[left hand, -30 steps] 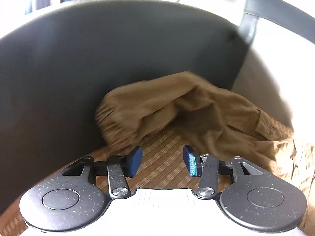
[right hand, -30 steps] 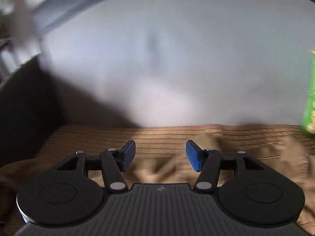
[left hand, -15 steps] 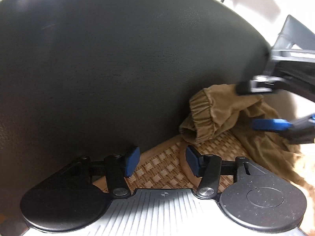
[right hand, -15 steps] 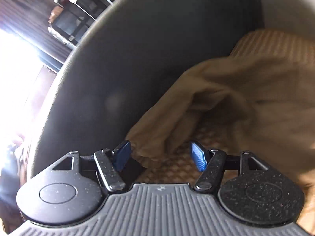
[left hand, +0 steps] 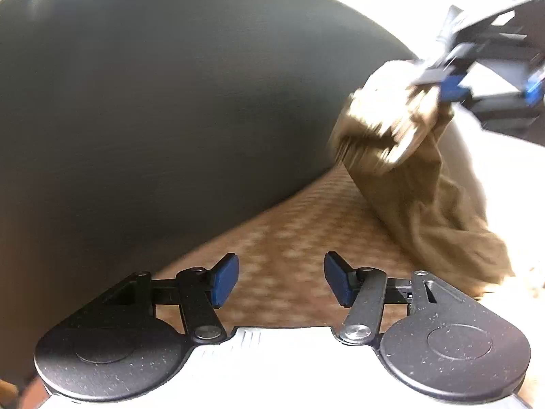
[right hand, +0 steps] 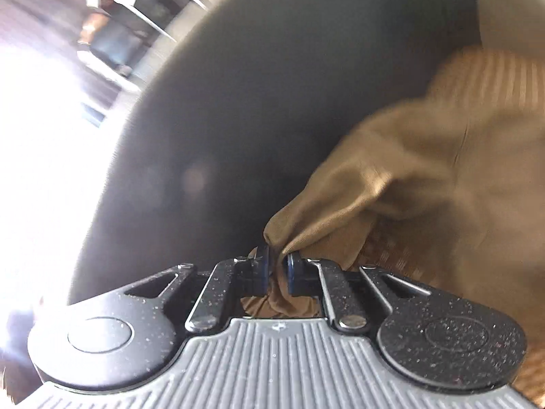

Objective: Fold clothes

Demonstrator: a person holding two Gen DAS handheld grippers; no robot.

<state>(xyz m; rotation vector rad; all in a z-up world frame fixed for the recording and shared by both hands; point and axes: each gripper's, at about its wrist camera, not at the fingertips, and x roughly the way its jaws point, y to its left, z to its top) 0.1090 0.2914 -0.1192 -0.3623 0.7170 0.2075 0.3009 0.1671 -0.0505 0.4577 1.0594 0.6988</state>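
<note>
Dark leather backrest (left hand: 170, 119), woven seat mat (left hand: 289, 238), bright window glare (right hand: 41, 119).

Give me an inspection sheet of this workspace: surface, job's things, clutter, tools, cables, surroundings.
Surface: woven brown mat, bare in front of the left tool.
Job's things: tan trousers, bunched; the elastic cuff is lifted off the mat, the rest trails down to it.
Clutter: nothing seen.
Tools: left tool open and empty, above the mat; right tool shut on a pinch of trouser cloth near the cuff.
Cables: nothing seen.
Surroundings: dark padded backrest curving behind the mat; pale wall to the right; blurred shelving and bright glare beyond, too smeared to name.
</note>
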